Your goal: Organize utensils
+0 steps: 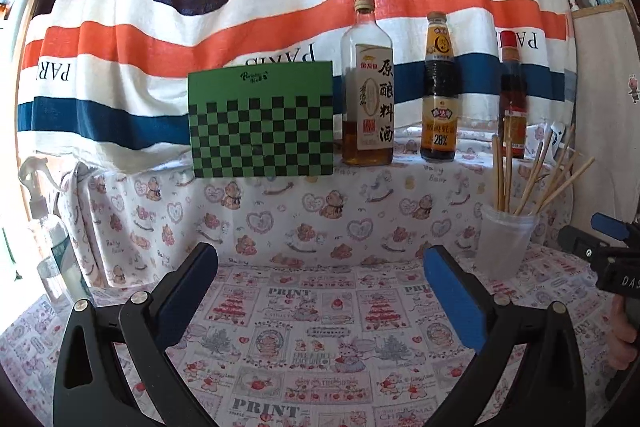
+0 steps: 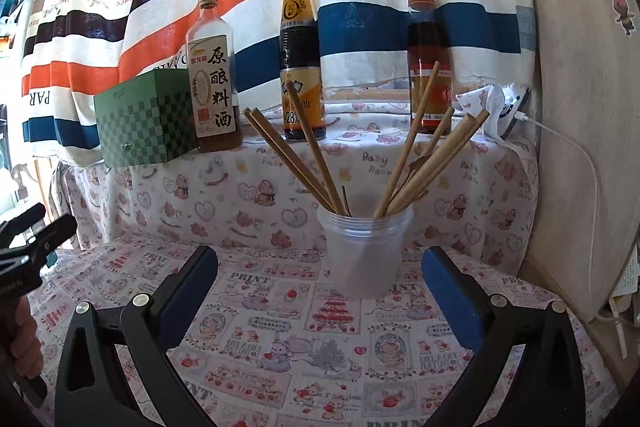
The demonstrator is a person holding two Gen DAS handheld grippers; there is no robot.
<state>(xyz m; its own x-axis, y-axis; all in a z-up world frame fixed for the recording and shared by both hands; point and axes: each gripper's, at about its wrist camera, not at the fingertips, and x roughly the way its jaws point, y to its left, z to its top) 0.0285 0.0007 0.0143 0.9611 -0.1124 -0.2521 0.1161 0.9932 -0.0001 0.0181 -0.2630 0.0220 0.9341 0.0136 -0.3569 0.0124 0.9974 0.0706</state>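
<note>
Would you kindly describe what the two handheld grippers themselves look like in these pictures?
Both match. The left gripper has two black plastic arms with triangular cut-outs, silver round screws at the joints, and flat blue pads lining the inside of its jaws. The right gripper is built the same way. Seen from the left wrist, the right one's black body bears white lettering that starts "DAS". No cables or sleeves show.

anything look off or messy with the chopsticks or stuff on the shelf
Nothing spilled or damaged. The chopsticks splay in two loose bunches inside the plastic cup, which stands upright. The three bottles and green box stand upright on the ledge.
</note>
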